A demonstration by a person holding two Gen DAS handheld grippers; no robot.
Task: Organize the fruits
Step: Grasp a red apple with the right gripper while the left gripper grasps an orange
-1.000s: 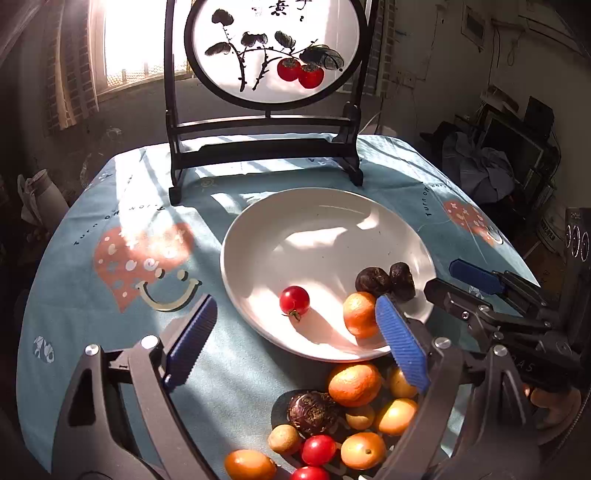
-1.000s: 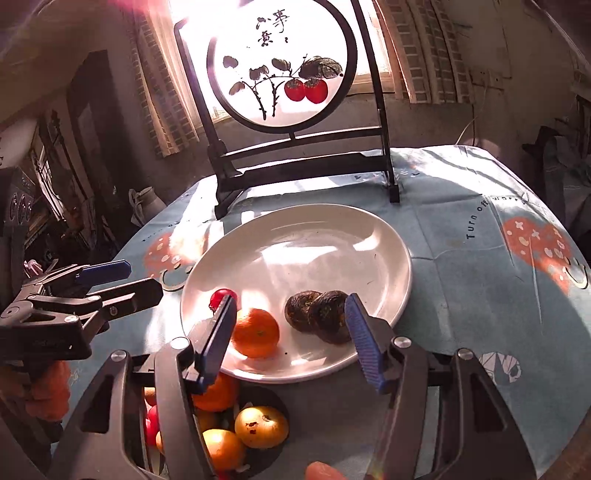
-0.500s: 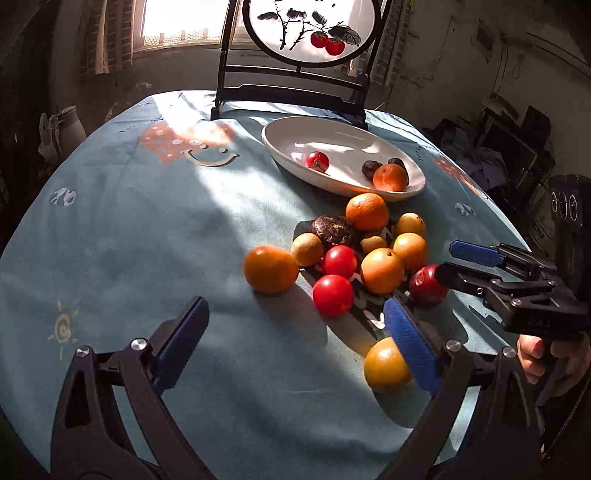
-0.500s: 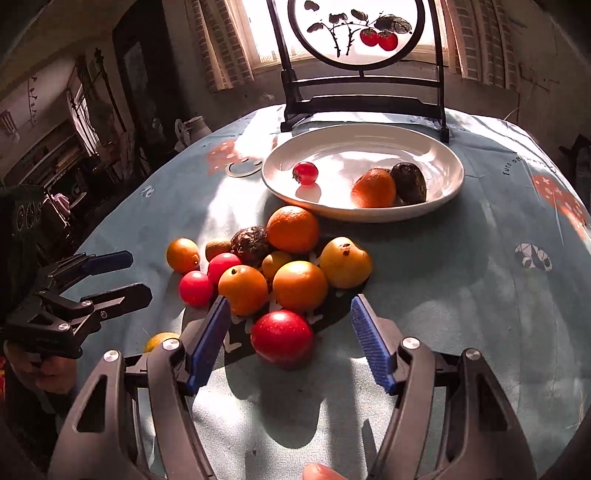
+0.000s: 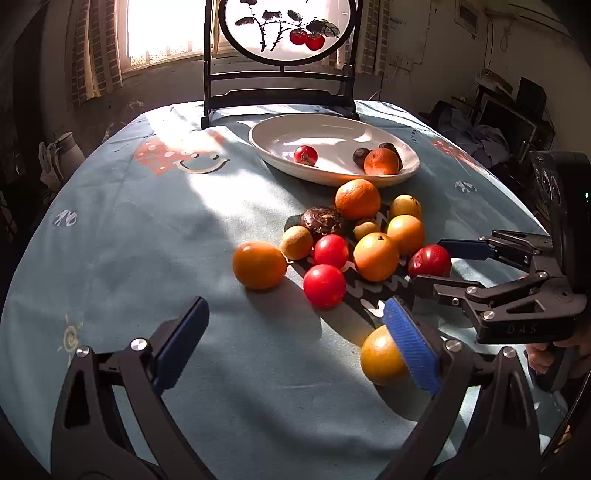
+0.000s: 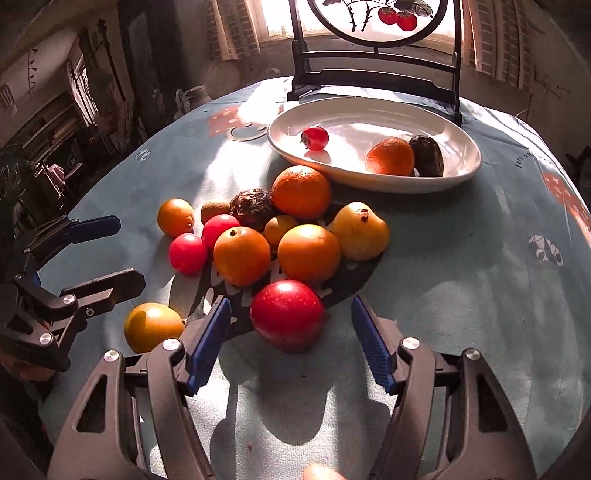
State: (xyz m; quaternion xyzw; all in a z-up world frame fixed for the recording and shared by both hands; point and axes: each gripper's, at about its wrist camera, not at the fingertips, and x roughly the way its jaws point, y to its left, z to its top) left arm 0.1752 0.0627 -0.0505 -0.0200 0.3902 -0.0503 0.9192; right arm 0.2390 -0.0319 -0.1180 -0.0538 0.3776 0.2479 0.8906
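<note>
The desk is round and covered with a blue patterned cloth. On it rest a white plate, a loose fruit cluster, and a dark framed screen stand.

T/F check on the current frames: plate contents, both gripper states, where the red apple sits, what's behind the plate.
1. The white plate is empty. False: it holds a small red fruit, an orange and dark fruit.
2. The right gripper is open, with the red apple between its fingers. True.
3. The left gripper is shut on an orange. False: it is open and holds nothing.
4. A round painted screen stands behind the plate. True.
</note>
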